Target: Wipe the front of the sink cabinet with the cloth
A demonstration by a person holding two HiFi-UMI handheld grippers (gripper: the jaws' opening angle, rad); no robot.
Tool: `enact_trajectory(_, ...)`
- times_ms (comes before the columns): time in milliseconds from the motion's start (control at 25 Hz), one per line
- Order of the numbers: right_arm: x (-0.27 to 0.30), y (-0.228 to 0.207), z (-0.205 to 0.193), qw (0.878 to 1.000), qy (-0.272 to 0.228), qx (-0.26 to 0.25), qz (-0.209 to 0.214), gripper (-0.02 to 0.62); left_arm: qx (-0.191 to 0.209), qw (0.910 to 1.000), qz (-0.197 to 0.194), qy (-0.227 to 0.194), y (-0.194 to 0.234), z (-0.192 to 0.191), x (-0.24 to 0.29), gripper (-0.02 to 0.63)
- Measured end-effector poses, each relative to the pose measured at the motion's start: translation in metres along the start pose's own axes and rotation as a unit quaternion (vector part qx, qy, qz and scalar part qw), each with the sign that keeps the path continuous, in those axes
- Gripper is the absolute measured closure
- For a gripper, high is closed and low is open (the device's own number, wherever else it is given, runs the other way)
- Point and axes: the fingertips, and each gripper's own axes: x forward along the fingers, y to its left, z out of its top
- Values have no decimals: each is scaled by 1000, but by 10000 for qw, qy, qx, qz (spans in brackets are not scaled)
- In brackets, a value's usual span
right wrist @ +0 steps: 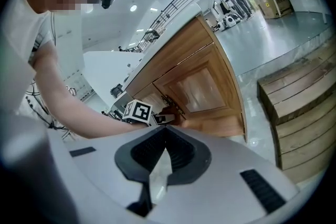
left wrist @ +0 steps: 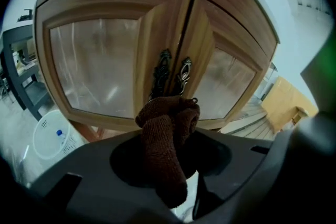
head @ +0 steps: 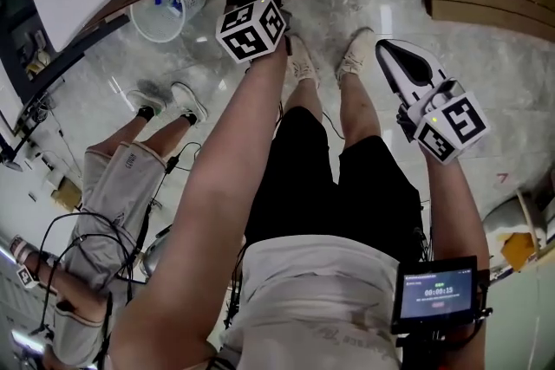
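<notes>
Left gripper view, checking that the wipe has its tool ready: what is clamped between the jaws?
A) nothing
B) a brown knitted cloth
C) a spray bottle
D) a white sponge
B: the brown knitted cloth sits pinched in the left gripper, bunched up in front of the wooden cabinet doors.
</notes>
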Motion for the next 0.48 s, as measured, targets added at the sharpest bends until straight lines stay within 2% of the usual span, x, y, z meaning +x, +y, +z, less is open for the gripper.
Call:
enact_trajectory(120,0,-1,1,10000,-12,-12,15,583,-365,9990,241,59,18,-8,4,438)
enact_trajectory(200,1,-7,1,10000,-24,6,1,583,-421,9985,323,99,22,-12,13,439)
enact_trajectory(480,-4,-24,-5,10000,-53,46,-60,583,-468,9988,120,49,-6,-15,38,439)
